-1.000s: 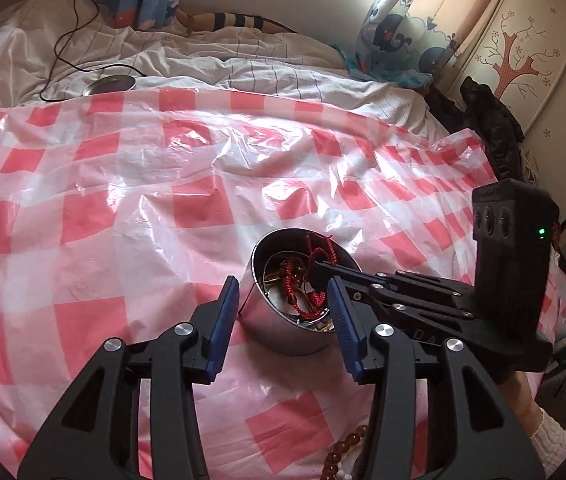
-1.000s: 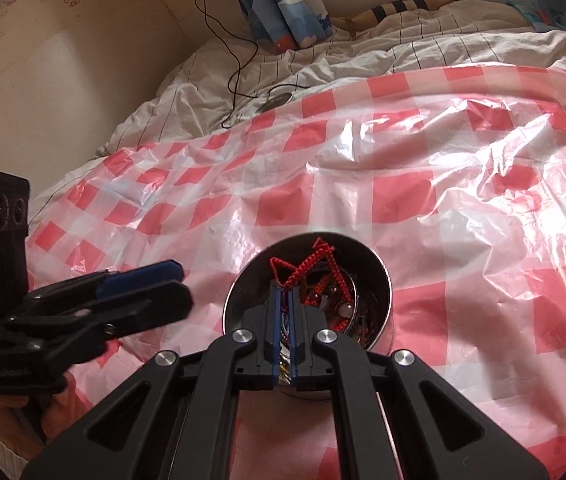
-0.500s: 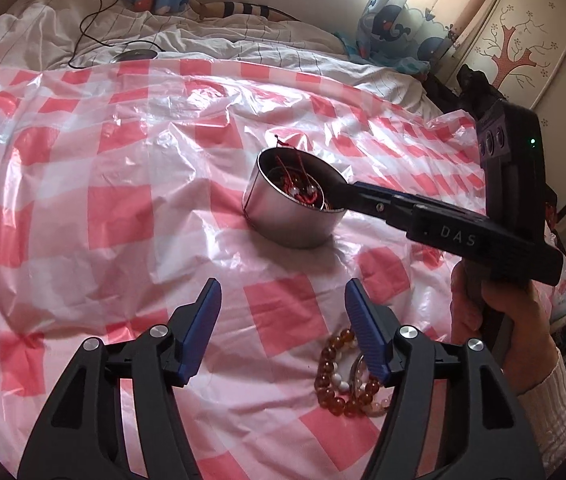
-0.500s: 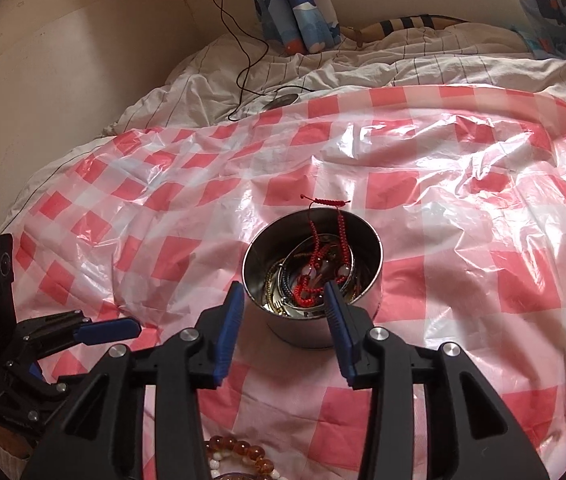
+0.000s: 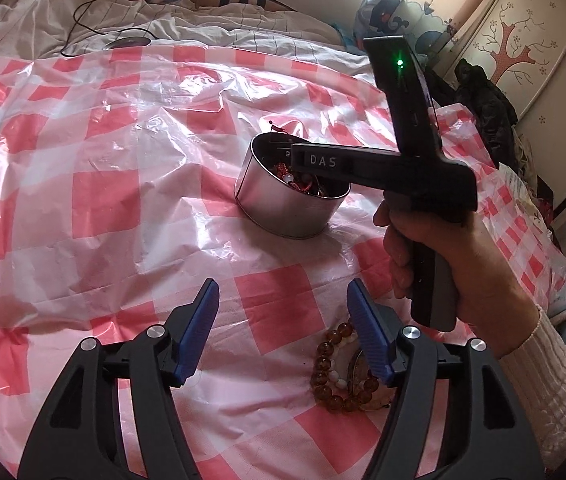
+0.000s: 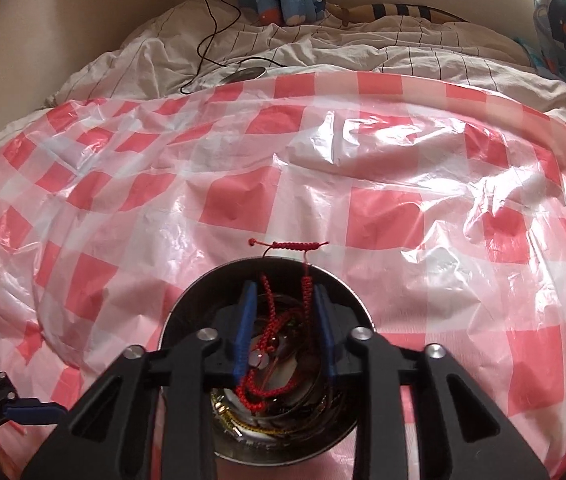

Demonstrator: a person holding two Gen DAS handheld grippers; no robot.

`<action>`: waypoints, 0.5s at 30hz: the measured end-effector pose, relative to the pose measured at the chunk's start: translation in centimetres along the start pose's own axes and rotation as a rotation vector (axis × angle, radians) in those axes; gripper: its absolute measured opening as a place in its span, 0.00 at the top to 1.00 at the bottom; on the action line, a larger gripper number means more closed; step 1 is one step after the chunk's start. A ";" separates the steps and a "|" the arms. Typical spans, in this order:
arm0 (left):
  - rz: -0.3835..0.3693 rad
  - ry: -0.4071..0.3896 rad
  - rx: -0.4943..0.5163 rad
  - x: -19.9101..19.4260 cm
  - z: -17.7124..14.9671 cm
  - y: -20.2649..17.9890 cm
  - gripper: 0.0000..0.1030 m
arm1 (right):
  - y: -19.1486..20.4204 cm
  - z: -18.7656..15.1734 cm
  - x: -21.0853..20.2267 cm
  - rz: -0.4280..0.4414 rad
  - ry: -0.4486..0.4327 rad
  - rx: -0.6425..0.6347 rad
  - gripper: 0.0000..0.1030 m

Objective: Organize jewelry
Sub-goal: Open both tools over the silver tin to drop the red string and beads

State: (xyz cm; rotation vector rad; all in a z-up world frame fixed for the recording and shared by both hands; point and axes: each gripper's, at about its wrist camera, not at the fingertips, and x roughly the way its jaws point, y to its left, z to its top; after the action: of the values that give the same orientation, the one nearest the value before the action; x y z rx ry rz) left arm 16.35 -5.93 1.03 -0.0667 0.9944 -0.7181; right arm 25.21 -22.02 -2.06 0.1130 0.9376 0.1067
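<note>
tangle loomed: right gripper dipped into the metal tin, jaws closing around the red cord bracelet, which might drag neighbouring pieces out. left gripper hung spread and empty, the amber bead bracelet just beside its right finger.

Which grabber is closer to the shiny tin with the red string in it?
Right. The right gripper reaches inside the tin, its jaws closing around the red string. The left gripper hangs open, apart from it, by the amber beads.

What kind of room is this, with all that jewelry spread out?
Most likely a bedroom, possibly a child's. The checked plastic sheet lies over a bed with a rumpled striped duvet, whale-print curtains hang by the window, and a wardrobe painted with a tree stands nearby.
</note>
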 end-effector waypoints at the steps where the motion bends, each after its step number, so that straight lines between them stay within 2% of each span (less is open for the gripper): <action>1: -0.001 -0.004 -0.004 -0.1 0.0 0.0 0.38 | 0.1 0.0 -0.2 -0.004 -0.014 -0.015 0.93; 4: -0.006 -0.012 -0.013 -0.4 0.2 0.2 0.36 | 1.5 -0.5 -1.7 0.037 -0.038 -0.109 0.96; 6: -0.009 -0.013 -0.014 -0.4 0.2 0.2 0.36 | 2.7 -1.0 -1.9 0.045 0.009 -0.195 0.96; 8: -0.014 -0.011 -0.009 -0.4 0.2 0.0 0.36 | 3.1 -1.2 -1.2 0.064 0.090 -0.222 0.95; 11: -0.025 0.004 0.011 -0.2 0.2 -0.3 0.36 | 2.3 -0.7 -0.9 0.061 0.148 -0.169 0.95; 13: -0.031 0.020 0.032 -0.1 0.0 -0.6 0.36 | 1.2 -0.4 -1.8 0.063 0.134 -0.107 0.85; 14: -0.033 0.029 0.045 0.0 0.0 -0.8 0.35 | 0.8 -0.4 -2.7 0.058 0.114 -0.084 0.58; 15: -0.030 0.039 0.064 0.0 -0.1 -1.1 0.35 | 0.4 -0.6 -3.9 0.044 0.078 -0.076 0.46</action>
State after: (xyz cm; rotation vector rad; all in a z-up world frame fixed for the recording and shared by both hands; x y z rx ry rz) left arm 15.71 -6.72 1.36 -0.0122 1.0093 -0.7807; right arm 22.39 -22.10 0.80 0.0599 1.0077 0.1883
